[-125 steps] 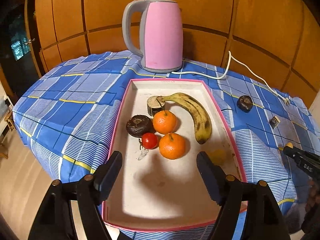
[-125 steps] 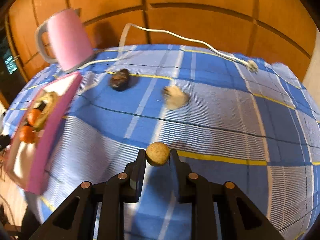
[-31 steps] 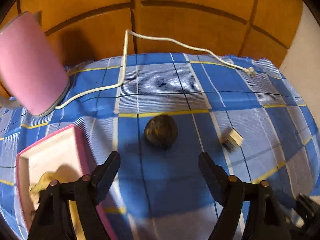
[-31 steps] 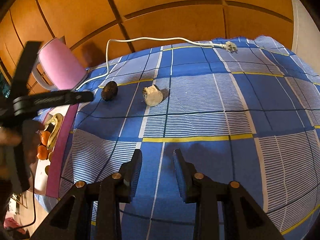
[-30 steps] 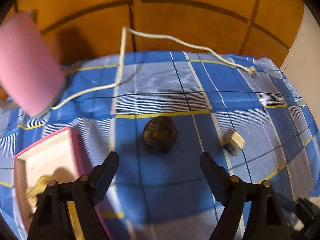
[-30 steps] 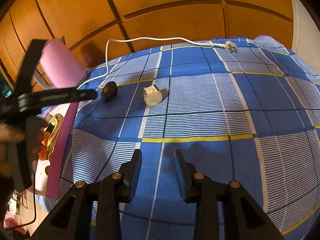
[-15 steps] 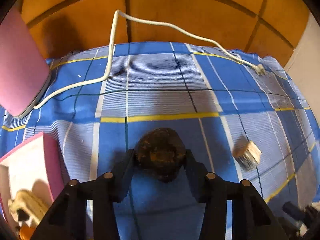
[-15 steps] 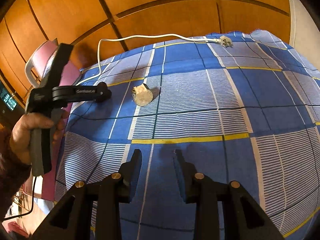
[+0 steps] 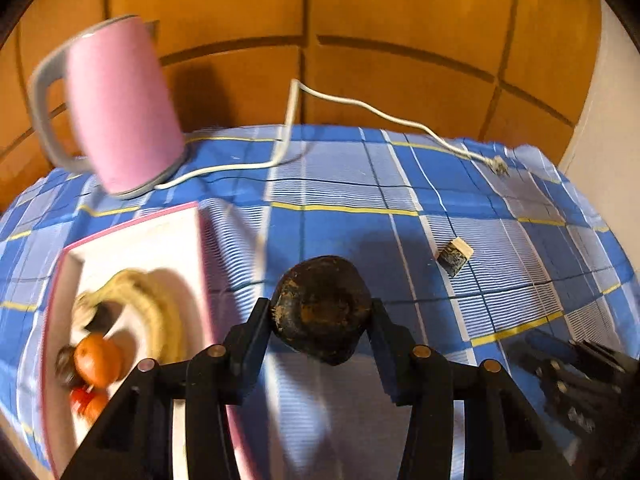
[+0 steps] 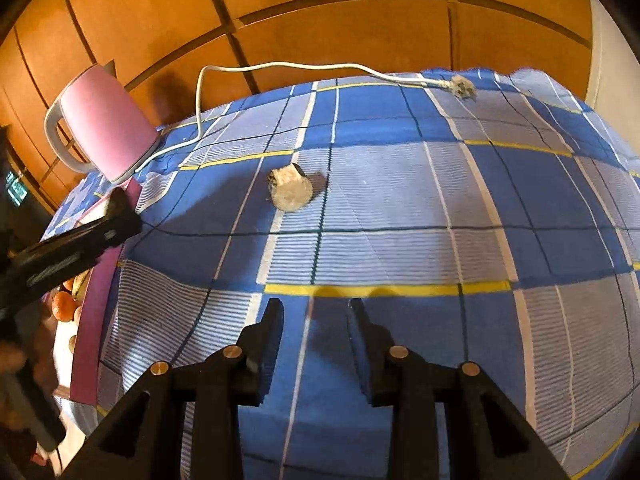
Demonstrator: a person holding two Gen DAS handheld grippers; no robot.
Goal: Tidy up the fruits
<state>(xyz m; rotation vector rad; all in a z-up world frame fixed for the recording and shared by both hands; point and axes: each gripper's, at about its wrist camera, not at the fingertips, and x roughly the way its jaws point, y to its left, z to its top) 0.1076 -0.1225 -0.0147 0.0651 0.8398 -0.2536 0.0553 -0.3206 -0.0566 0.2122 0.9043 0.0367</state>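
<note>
Your left gripper [image 9: 322,322] is clenched on the dark round fruit [image 9: 322,316], pads pressing both its sides, and the fruit hangs clear of the tablecloth [image 9: 340,216], just to the right of the tray [image 9: 132,228]. Carry it level over the tray's pink rim before lowering; clipping that edge could knock the fruit loose. Aim for the bare white floor of the tray near the banana [image 9: 148,300] and the oranges [image 9: 98,360], and let go only once it rests there, since a round fruit will roll. Your right gripper [image 10: 315,320] hovers over the cloth with its jaws slightly apart and nothing between them. The pale chunk [image 10: 291,191], well to the right of the tray, is left.
</note>
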